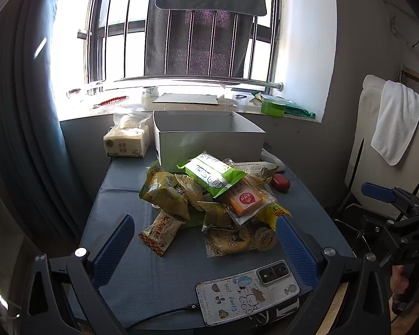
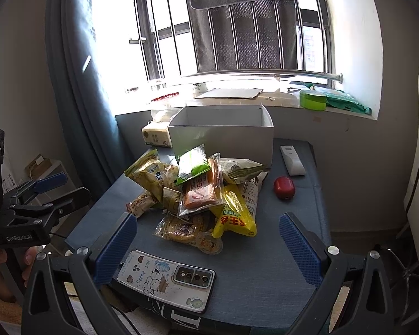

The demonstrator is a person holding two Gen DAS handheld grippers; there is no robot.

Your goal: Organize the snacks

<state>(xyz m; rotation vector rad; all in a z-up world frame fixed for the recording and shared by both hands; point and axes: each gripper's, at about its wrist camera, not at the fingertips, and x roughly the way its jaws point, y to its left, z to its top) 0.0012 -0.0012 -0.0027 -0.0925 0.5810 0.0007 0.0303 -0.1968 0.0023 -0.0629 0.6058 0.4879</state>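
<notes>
Both tongs, left [image 1: 204,240] and right [image 2: 208,237], gape wide and empty; best pinch the top green packet [image 1: 211,173] first, then lift toward the white box [image 1: 209,139].

The support surface is a table [image 2: 265,265] covered in blue-grey fabric. At the centre lies a pile of snack packets [image 2: 198,192]. At 12 o'clock stands a white open-top box [image 2: 223,136], touching the pile. At 11 o'clock, beside the box, is a tissue pack [image 1: 127,142]. At 2 o'clock lie a white remote [image 2: 292,160] and a red case [image 2: 284,187], near each other. At 6 o'clock a phone [image 2: 166,279] lies face down with a cable plugged in.
</notes>
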